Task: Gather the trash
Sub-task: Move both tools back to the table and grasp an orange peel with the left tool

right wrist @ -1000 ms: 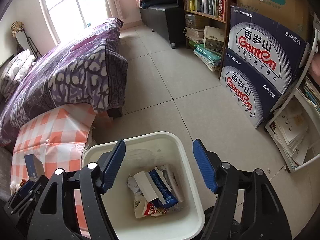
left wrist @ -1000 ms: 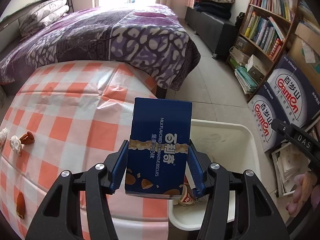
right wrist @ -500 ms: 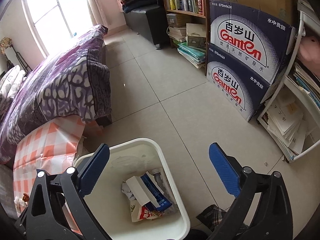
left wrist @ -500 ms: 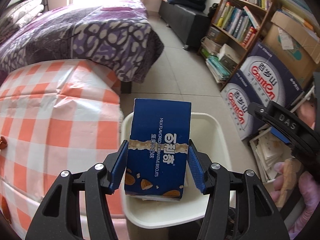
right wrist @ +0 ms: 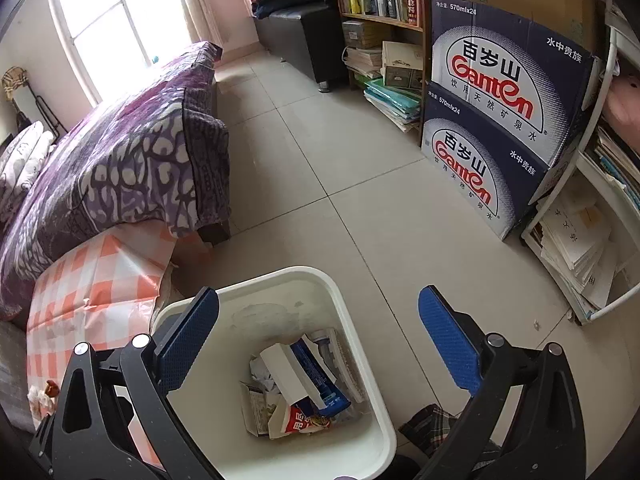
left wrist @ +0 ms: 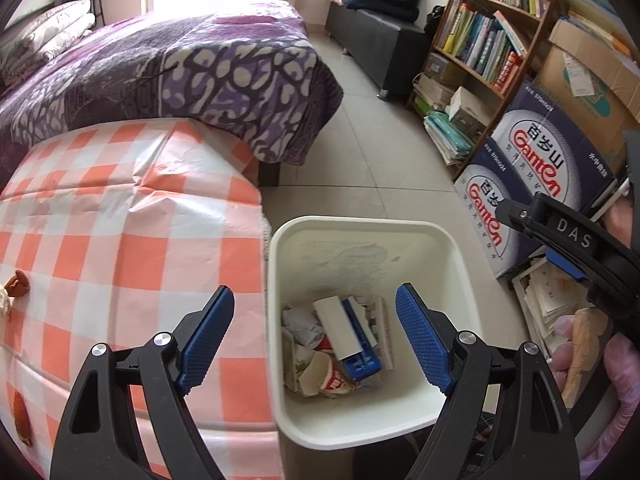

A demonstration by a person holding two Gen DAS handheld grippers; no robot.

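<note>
The blue biscuit box [left wrist: 349,334] that the left tongs [left wrist: 314,334] held a second ago now lies in the white bin [left wrist: 362,227], and those tongs have spread wide with nothing between their blue pads. The box rests on its side on top of the other trash, its white flank up and a blue face showing, near the bin's bottom. Beside it lie crumpled white paper [left wrist: 300,322] and a torn white carton with red print [left wrist: 334,380]; in the right wrist view that carton [right wrist: 298,420] shows red Chinese characters too small to read with certainty.

The right tongs [right wrist: 318,342] also stand wide open and hold nothing, hanging above the bin's right side. In the left wrist view their black arm carries the white letters "DAS".

The bin sits on the tiled floor [right wrist: 320,168], just beside the surface covered with an orange-and-white checked cloth [left wrist: 120,240]. A few small brown scraps [left wrist: 17,284] lie at the cloth's left edge.

Against the bookshelf [left wrist: 488,36] two dark blue cartons [right wrist: 504,92] are stacked, each printed "Ganten" in red with "百岁山" above it; "570ml×24" and "水中贵族" are also legible. A bed with a purple patterned cover [left wrist: 180,72] stands behind the surface.
</note>
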